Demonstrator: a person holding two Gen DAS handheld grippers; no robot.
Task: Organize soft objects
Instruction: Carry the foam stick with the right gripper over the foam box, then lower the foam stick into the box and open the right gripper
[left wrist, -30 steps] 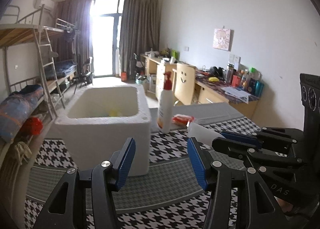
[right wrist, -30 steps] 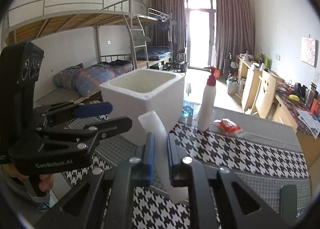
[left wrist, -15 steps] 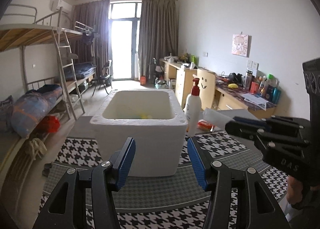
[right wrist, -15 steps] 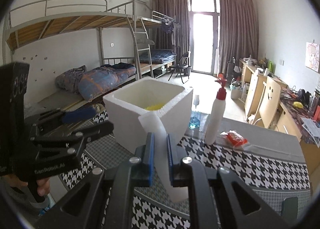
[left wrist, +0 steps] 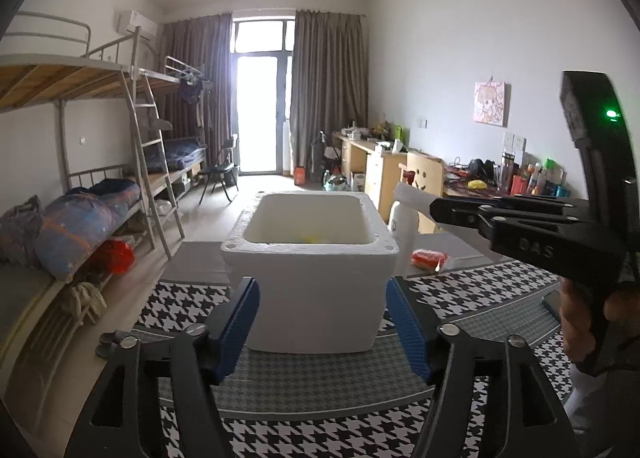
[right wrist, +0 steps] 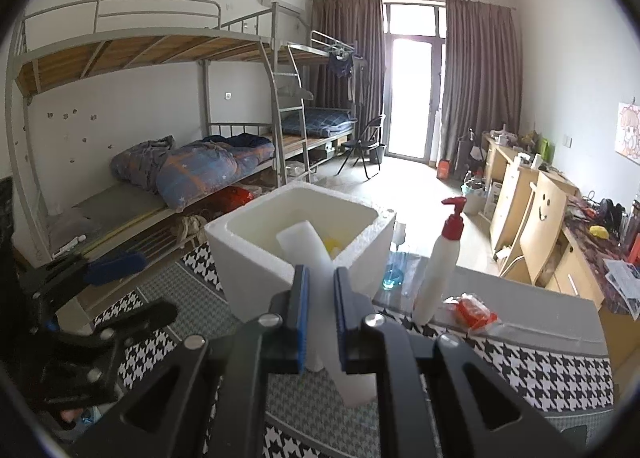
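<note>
A white foam box [left wrist: 312,290] stands on the houndstooth-covered table, straight ahead in the left wrist view. Something yellow [right wrist: 332,246] lies inside it. My left gripper [left wrist: 322,330] is just short of the box's near wall; its jaws are opening and nothing is between the blue pads. My right gripper [right wrist: 320,310] is shut on a soft white foam strip [right wrist: 306,250]. The strip's upper end reaches over the box's near rim [right wrist: 256,254]. In the left wrist view the right gripper [left wrist: 444,207] comes in from the right at rim height, the strip [left wrist: 408,193] sticking out of it.
A white pump bottle with a red head [right wrist: 440,270] and a red packet [right wrist: 474,308] sit right of the box, a blue glass item [right wrist: 394,278] behind it. Bunk beds [right wrist: 200,173] line the left wall, desks [right wrist: 532,209] the right. A hand [left wrist: 580,322] holds the right gripper.
The left view has swung so the box sits centred, and the left jaws stand wider. The right gripper carried the foam strip up and toward the box, its end now over the rim.
</note>
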